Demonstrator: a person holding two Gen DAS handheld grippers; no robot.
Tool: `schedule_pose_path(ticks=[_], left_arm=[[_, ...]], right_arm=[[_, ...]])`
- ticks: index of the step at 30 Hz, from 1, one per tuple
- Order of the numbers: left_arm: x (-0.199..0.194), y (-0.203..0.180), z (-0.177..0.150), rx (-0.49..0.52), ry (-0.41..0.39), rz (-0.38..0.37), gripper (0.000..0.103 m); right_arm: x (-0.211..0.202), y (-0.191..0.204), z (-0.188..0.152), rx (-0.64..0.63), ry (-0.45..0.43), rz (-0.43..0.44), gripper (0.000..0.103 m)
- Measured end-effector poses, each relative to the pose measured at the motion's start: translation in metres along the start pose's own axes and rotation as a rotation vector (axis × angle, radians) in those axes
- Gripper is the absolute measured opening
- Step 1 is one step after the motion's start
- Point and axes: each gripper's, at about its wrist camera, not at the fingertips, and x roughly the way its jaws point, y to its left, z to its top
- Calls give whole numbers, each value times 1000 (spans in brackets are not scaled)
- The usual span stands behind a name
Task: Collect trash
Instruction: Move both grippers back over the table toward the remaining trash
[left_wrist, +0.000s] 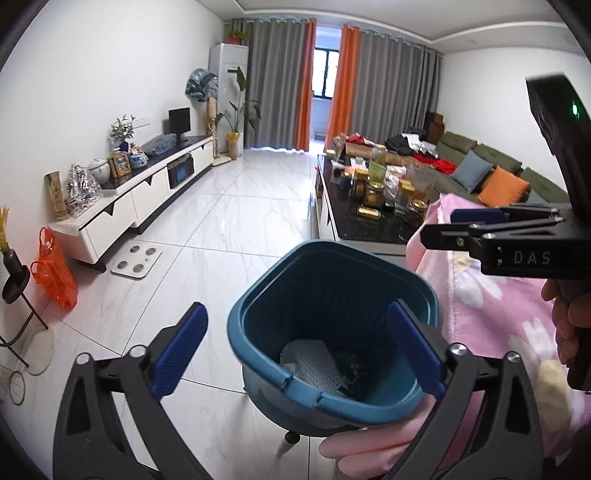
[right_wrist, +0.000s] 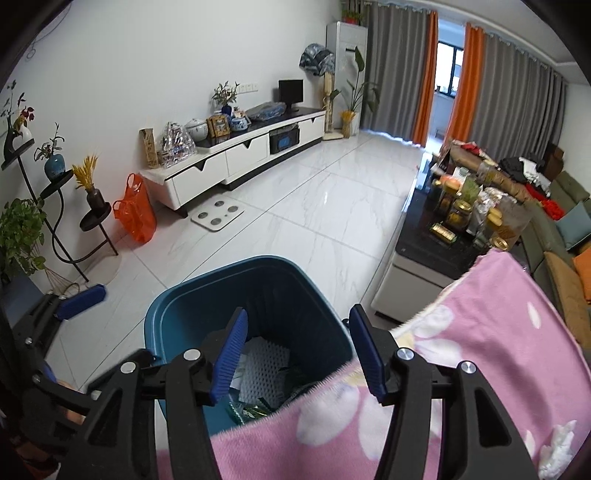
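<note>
Pink blanket (right_wrist: 498, 332) partly hides the bin (right_wrist: 207, 306), apparently holding scraps; both jaws gape empty.

Home living room, sofa (left_wrist: 491, 162), TV cabinet (right_wrist: 236, 158), curtains (left_wrist: 391, 85)

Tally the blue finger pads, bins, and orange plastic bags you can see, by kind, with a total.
Blue finger pads: 4
Bin: 1
Orange bag: 1
Total: 6
</note>
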Motion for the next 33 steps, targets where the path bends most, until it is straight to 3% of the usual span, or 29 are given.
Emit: schedule_pose_path(ticks=[10,14,25,28,33], left_arm=[[-98,-14,-5,-76,-91,-87,97],[-132,-32,-7,-76,-111,-143,97],[-212,-114,-14,16,-207,-288,97],[-236,-133,-15,43,-256,-350,97],[-262,-164,-22,100,-317,-385,97]], right_arm=[[-71,-3,-32,-19,-139,-85,78],[-106,-7,-55,-2,-197,-113,82],[-204,-33,-130,113,-347,-240,96],[-229,-42,-154,157,-383,-284,96],[-266,-54,-194,236,-416,-373,96]])
